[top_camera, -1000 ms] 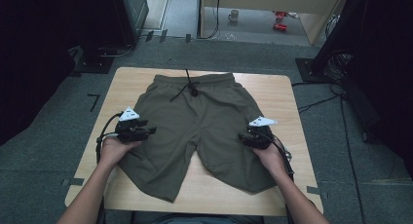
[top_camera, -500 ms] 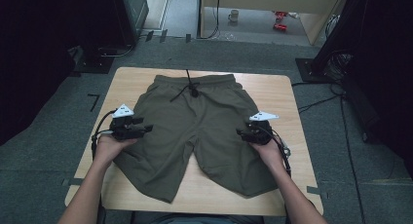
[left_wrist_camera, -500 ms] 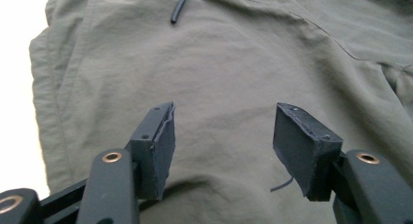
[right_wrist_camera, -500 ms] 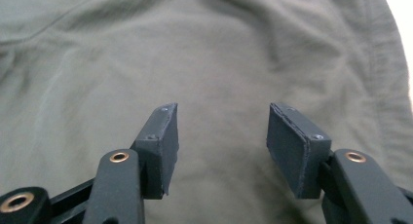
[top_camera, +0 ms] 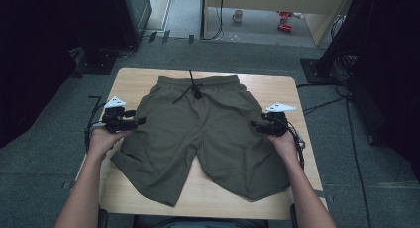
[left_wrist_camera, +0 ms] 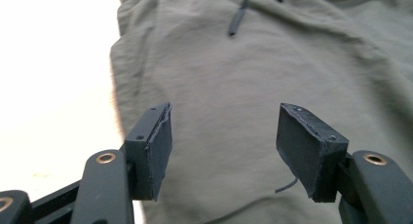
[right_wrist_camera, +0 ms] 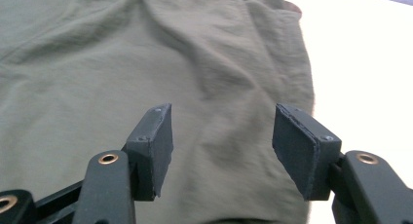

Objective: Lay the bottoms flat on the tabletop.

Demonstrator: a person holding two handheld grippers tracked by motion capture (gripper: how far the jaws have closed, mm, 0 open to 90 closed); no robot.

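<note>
We hold two spread grippers at either side of one pair of olive shorts lying flat on the tabletop.

Nearest us, the two leg hems of the shorts (top_camera: 208,139) fan out toward the near edge of the tabletop (top_camera: 277,89), the left leg reaching close to it. The fabric is matte olive green, lightly creased, with an elastic waistband lying near the far edge and one dark drawstring trailing from its middle. Our left gripper (top_camera: 130,122) sits at the left side seam and our right gripper (top_camera: 258,126) at the right side seam; in each gripper view both jaws stand wide apart over the cloth, pinching nothing. The right gripper view is blurred, so we cannot tell whether its pads touch the fabric. The drawstring's upper end is cut off in the left gripper view.
</note>
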